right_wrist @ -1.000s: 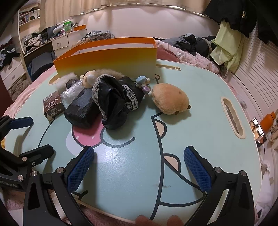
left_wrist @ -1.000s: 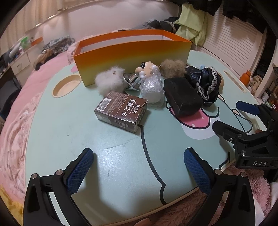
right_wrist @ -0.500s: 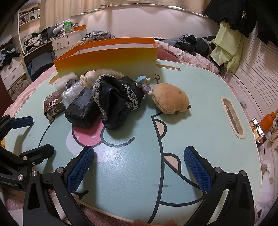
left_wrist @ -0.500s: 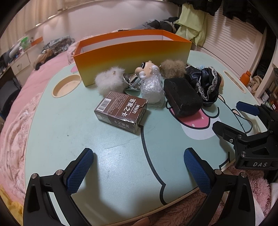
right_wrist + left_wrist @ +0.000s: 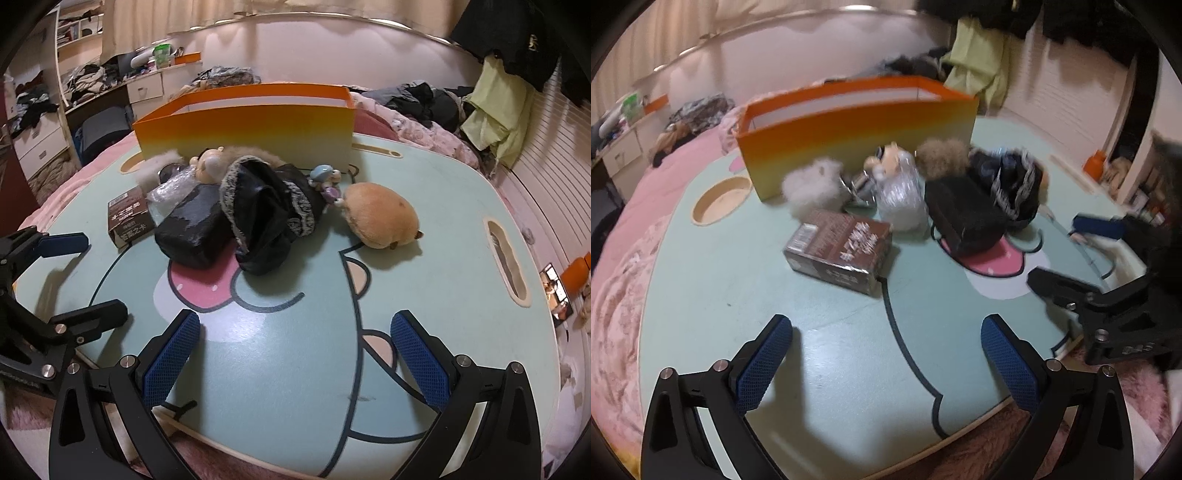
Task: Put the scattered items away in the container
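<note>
the brown carton (image 5: 127,220), at ten o'clock on the surface (image 5: 443,229) in the right wrist view, carries white chinese characters and a barcode label, too small to read. in the left wrist view its print (image 5: 838,251) is blurred.

The left gripper (image 5: 886,354) has started moving: its view is now smeared, and the brown box (image 5: 837,250) sits slightly lower, nearer frame centre. The right gripper (image 5: 1082,254) shows higher at the right edge.
</note>
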Motion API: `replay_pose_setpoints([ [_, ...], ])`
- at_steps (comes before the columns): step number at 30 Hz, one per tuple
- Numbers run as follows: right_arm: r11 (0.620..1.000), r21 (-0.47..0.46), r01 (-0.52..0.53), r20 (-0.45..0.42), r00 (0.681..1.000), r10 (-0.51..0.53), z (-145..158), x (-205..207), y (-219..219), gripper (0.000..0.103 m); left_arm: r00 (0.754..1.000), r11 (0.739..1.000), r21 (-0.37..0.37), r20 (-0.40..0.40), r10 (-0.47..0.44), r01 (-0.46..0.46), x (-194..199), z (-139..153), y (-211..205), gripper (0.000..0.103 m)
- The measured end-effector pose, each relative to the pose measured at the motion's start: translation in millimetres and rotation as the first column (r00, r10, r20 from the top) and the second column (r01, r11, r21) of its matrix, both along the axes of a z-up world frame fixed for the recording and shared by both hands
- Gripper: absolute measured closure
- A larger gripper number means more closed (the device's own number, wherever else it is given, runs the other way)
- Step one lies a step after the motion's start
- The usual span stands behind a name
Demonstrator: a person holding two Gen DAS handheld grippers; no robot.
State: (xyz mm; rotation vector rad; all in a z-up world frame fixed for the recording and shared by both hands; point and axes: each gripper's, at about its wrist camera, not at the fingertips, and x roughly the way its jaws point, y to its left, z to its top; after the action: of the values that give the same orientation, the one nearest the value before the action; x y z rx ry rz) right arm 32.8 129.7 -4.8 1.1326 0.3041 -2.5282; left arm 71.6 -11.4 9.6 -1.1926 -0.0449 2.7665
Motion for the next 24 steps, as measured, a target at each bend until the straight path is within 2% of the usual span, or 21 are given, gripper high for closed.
replay_pose_setpoints([
  [4, 1.0, -0.015, 0.023, -0.017, 1.0, -0.024, 1, 6, 4, 0.002, 0.987, 0.998, 0.064, -0.158, 0.038, -0.028, 14, 19, -34, 0.007],
  [5, 0.999, -0.031, 0.02, -0.024, 0.999, -0.02, 2, 8, 6, 0.005, 0.981, 0.998, 0.064, -0.192, 0.034, -0.022, 14, 22, -39, 0.011],
  [6, 0.997, -0.071, 0.008, -0.04, 0.999, -0.011, 5, 10, 10, 0.013, 0.978, 0.998, 0.059, -0.204, 0.03, -0.018, 13, 23, -43, 0.015],
  [9, 0.991, -0.136, 0.006, -0.096, 0.995, -0.019, 16, 15, 19, 0.016, 0.984, 0.997, 0.079, -0.179, -0.01, 0.025, 1, 19, -46, 0.027],
  [12, 0.984, -0.178, 0.002, -0.099, 0.995, -0.02, 21, 6, 23, 0.021, 0.988, 0.995, 0.082, -0.152, -0.04, 0.053, -14, 15, -38, 0.029],
  [14, 0.98, -0.198, 0.018, -0.078, 0.996, -0.034, 22, -5, 26, 0.028, 0.988, 0.998, 0.032, -0.146, -0.046, 0.051, -23, 14, -29, 0.029],
  [16, 0.979, -0.204, 0.02, -0.048, 0.998, -0.03, 22, -17, 25, 0.039, 0.99, 0.998, 0.003, -0.124, -0.061, 0.062, -30, 11, -22, 0.029],
  [19, 0.979, -0.206, 0.004, -0.036, 0.999, -0.012, 23, -25, 17, 0.041, 0.992, 0.997, -0.002, -0.097, -0.077, 0.077, -38, 10, -15, 0.03],
  [22, 0.981, -0.195, -0.023, -0.054, 0.998, 0.013, 26, -28, 4, 0.041, 0.994, 0.997, -0.01, -0.078, -0.078, 0.077, -41, 7, -12, 0.035],
  [23, 0.98, -0.198, -0.035, -0.055, 0.998, 0.025, 28, -30, -1, 0.041, 0.995, 0.997, -0.006, -0.067, -0.078, 0.078, -42, 6, -12, 0.044],
  [24, 0.977, -0.207, -0.043, -0.051, 0.998, 0.033, 30, -32, -4, 0.041, 0.995, 0.997, -0.001, -0.061, -0.079, 0.079, -42, 4, -12, 0.047],
])
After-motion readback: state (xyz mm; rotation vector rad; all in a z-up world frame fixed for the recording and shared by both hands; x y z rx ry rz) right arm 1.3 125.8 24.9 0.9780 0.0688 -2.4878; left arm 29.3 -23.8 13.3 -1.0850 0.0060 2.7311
